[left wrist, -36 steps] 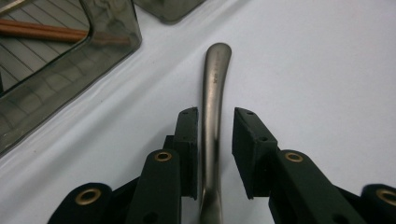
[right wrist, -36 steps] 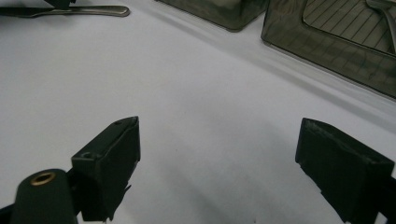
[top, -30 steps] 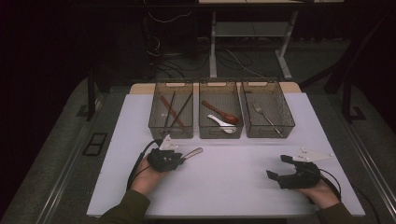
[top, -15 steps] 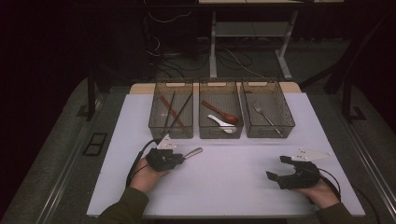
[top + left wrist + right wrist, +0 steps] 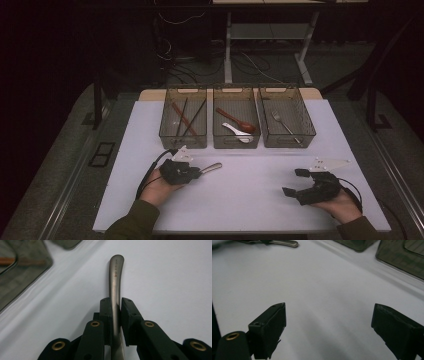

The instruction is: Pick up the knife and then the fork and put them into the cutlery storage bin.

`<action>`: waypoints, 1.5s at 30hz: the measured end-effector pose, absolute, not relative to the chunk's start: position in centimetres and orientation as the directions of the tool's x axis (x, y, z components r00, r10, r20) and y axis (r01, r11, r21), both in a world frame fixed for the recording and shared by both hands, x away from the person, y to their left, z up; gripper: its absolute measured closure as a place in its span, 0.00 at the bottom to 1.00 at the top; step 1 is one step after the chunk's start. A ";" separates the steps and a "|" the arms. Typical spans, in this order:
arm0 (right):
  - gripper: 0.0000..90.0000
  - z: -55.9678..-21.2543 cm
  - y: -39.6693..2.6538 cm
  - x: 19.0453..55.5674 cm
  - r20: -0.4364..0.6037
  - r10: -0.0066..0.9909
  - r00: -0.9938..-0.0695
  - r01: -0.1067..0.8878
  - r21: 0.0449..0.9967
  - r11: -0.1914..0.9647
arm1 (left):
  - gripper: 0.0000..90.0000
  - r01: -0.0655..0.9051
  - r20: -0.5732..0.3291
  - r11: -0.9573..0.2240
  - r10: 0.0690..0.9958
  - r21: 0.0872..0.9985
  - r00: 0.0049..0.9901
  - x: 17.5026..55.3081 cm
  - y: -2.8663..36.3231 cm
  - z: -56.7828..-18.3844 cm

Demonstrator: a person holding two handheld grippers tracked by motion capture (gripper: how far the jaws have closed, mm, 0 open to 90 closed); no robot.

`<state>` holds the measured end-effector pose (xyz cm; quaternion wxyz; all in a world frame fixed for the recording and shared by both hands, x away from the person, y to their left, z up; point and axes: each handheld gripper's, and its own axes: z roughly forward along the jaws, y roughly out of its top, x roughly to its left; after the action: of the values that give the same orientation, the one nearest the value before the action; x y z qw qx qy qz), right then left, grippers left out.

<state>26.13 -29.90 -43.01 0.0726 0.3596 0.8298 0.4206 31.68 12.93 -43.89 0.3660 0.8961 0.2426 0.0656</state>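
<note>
left gripper (image 5: 197, 172): your jaws have just been closing and now clamp the metal utensil handle (image 5: 115, 285), low over the counter (image 5: 250, 195).
right gripper (image 5: 328, 326): jaws wide apart, holding nothing.
risk: thin handle could twist or slip if you lift fast.
edges: three baskets at 12 o'clock; middle basket (image 5: 236, 144) rim could catch the handle tip.
room: open counter toward 3 o'clock.
</note>
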 end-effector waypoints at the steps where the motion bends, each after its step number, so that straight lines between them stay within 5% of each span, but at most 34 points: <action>1: 0.14 -42.9 -29.8 26.2 0.183 0.650 -0.737 0.532 0.750 0.393 | 0.88 0.375 -0.057 -0.623 0.468 0.687 0.882 31.6 12.8 -43.7; 22: 0.15 -40.0 -24.8 29.0 0.152 0.373 -0.915 0.357 0.736 0.575 | 0.88 0.144 -0.029 -0.670 0.180 0.729 0.983 28.2 5.6 -41.1; 30: 0.20 -39.6 -21.7 30.0 0.182 0.197 -0.963 0.269 0.676 0.686 | 0.88 0.036 0.008 -0.678 0.061 0.734 0.998 27.1 2.7 -40.2; 38: 0.41 -40.5 -19.3 30.3 0.280 0.105 -0.954 0.255 0.575 0.777 | 0.88 0.017 0.001 -0.685 0.025 0.729 1.000 26.5 1.6 -39.9; 45: 0.77 -40.9 -18.4 30.2 0.319 0.050 -0.946 0.229 0.552 0.802 | 0.88 -0.021 0.032 -0.690 0.002 0.724 0.999 26.6 1.3 -39.9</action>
<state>30.23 -18.44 -40.88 -0.1457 0.0744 0.9379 0.3060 26.59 1.26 -39.90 0.3938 0.9191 -0.0053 0.0149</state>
